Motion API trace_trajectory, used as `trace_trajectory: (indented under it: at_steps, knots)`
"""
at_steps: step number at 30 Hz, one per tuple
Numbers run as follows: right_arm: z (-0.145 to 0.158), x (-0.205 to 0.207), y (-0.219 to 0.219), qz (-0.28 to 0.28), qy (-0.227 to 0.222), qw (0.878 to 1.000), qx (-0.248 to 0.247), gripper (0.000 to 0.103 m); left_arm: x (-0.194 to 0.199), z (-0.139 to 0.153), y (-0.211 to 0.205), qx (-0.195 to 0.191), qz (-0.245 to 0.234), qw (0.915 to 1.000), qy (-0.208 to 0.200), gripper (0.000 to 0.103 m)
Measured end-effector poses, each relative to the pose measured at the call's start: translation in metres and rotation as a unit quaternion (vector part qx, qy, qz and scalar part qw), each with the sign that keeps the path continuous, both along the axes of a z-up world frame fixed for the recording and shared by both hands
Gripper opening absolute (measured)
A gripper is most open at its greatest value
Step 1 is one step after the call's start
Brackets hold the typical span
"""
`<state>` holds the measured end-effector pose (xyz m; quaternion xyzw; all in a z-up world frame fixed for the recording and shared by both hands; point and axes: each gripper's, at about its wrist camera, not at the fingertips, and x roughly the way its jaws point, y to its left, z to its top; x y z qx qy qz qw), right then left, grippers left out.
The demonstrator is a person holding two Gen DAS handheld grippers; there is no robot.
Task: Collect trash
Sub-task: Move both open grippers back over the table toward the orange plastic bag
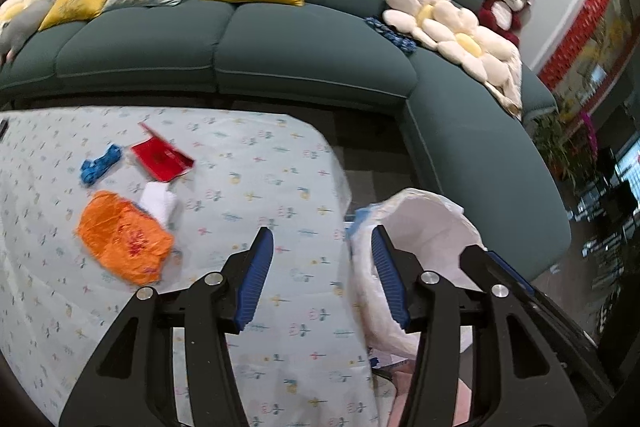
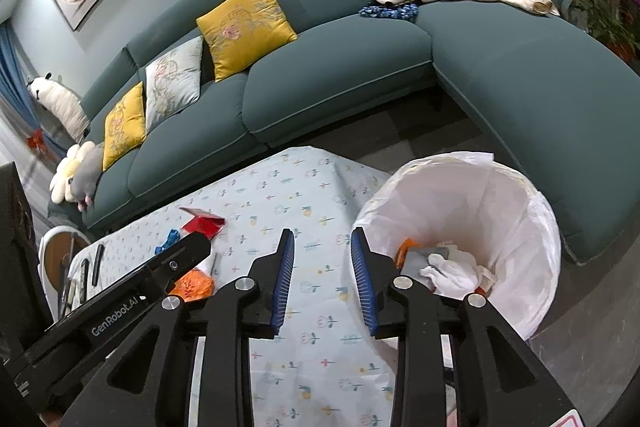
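Note:
On the table with a flowered cloth (image 1: 256, 171) lie an orange crumpled wrapper (image 1: 124, 237), a white crumpled tissue (image 1: 158, 201), a red paper box (image 1: 162, 157) and a blue scrap (image 1: 100, 165). My left gripper (image 1: 322, 247) is open and empty above the table's right edge, to the right of the trash. A bin with a white bag (image 2: 476, 211) stands beside the table; it holds white tissues (image 2: 452, 269) and an orange piece (image 2: 406, 249). My right gripper (image 2: 322, 255) is open and empty over the table's corner next to the bin. The left gripper's arm (image 2: 152, 277) shows in the right wrist view.
A dark green corner sofa (image 1: 312, 39) with yellow and grey cushions, flower cushions and a red plush toy curves behind the table. Dark pens or remotes (image 2: 90, 269) lie at the table's far left end. The bin's rim (image 1: 436, 223) shows in the left wrist view.

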<state>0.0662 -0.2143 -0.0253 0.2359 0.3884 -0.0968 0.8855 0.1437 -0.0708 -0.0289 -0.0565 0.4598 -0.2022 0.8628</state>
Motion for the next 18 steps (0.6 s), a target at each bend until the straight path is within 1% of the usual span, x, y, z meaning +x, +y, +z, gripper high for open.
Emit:
trace_trajectory:
  at_steps: [2,8,12,13,16,18]
  knots:
    - [0.000,0.003,0.009,0.007,0.001,1.000,-0.003,0.034,0.002,-0.002,0.014,0.001,0.016,0.9999,0.000,0.057]
    - [-0.003,0.013,0.040,0.032,0.009,0.999,-0.007,0.034,0.009,-0.012,0.059,0.004,0.056,0.9984,0.010,0.057]
    - [-0.006,0.020,0.063,0.051,0.014,0.999,-0.008,0.034,0.013,-0.017,0.084,0.007,0.073,0.9972,0.014,0.057]
    - [-0.007,0.022,0.070,0.056,0.016,0.998,-0.008,0.034,0.014,-0.019,0.092,0.009,0.079,0.9967,0.015,0.058]
    - [-0.010,0.028,0.085,0.071,0.022,0.997,-0.010,0.034,0.017,-0.025,0.114,0.008,0.101,0.9946,0.020,0.066]
    - [-0.014,0.032,0.096,0.079,0.027,0.996,-0.010,0.034,0.019,-0.030,0.128,0.008,0.114,0.9931,0.026,0.067]
